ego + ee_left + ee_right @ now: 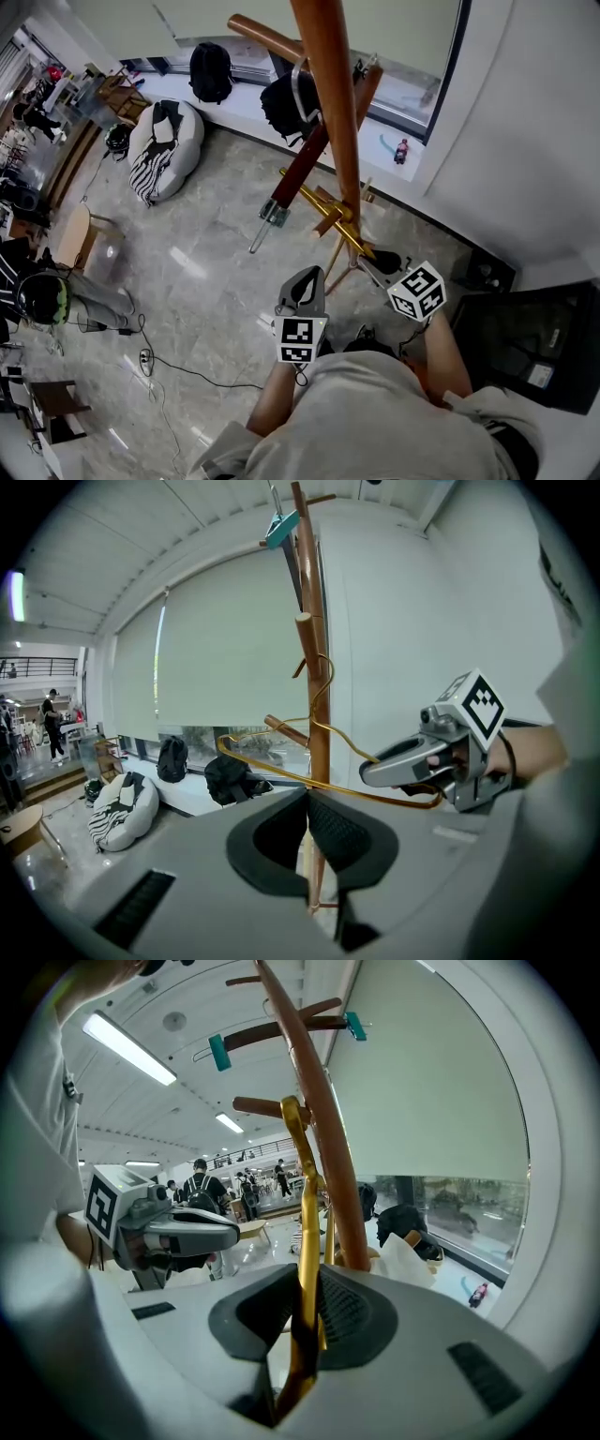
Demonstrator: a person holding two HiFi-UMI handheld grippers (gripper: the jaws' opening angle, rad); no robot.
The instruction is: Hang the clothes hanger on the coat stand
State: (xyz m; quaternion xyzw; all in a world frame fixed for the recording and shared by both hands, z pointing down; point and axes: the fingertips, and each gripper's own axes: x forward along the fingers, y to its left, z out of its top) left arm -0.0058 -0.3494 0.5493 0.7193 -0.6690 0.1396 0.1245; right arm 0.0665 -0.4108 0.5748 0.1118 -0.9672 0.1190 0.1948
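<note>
Right tool (pixel 307 1309) clamped on gold hanger (pixel 302 1241), its hook against the coat stand (pixel 330 103) pole; left tool (pixel 309 808) closed, empty, nearby.

Beanbag (pixel 173 141) on floor; black backpack (pixel 210 71) on window ledge.

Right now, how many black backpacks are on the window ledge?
2. The left backpack and the right backpack both sit on the window ledge. The right one is partly behind the coat stand, which could hide more.
</note>
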